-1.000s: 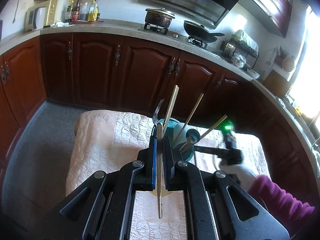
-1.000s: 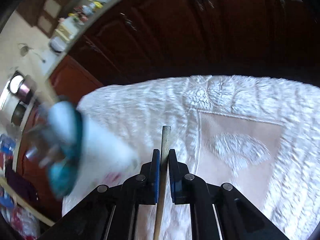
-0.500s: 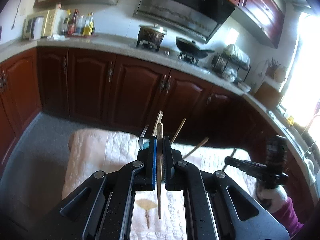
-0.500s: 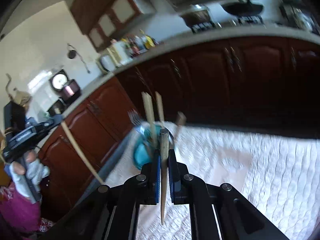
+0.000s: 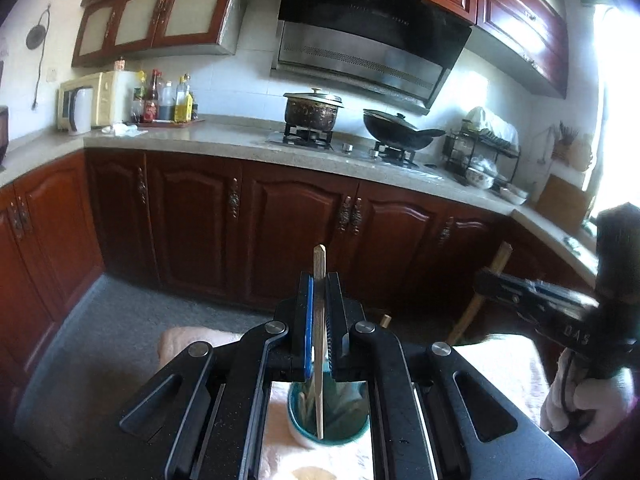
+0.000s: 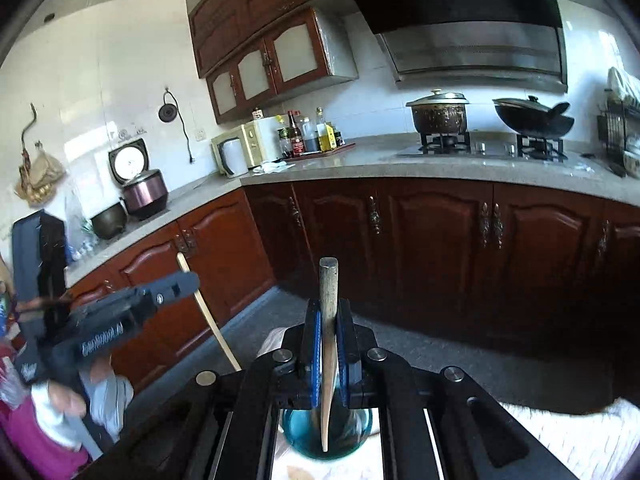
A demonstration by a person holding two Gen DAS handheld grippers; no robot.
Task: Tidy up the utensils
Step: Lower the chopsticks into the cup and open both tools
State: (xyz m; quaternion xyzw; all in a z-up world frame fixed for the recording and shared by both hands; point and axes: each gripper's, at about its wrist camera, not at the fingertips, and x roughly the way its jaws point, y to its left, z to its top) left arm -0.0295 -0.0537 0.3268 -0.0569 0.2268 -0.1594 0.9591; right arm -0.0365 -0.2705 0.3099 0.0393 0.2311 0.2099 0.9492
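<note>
My left gripper (image 5: 318, 284) is shut on a thin wooden chopstick (image 5: 320, 392) that stands upright, its lower tip hanging over the mouth of a teal cup (image 5: 296, 420). My right gripper (image 6: 329, 312) is shut on a thicker chopstick (image 6: 328, 280), also upright, with its tip above the same teal cup (image 6: 304, 436). Each gripper shows in the other's view: the right gripper (image 5: 486, 280) at the right edge, the left gripper (image 6: 188, 280) at the left. Pale utensil ends lie inside the cup, mostly hidden by the jaws.
The cup stands on a low table under a quilted cream cloth (image 6: 560, 432). Dark wooden cabinets (image 5: 296, 232) and a stone counter (image 5: 224, 140) with pot, wok and bottles ring the grey floor. A person's gloved hand and pink sleeve (image 5: 584, 412) hold the right gripper.
Both grippers have risen with their chopsticks still clamped. The right one swung up from the tablecloth and turned upright. The cup now sits low, under both sets of fingers.
</note>
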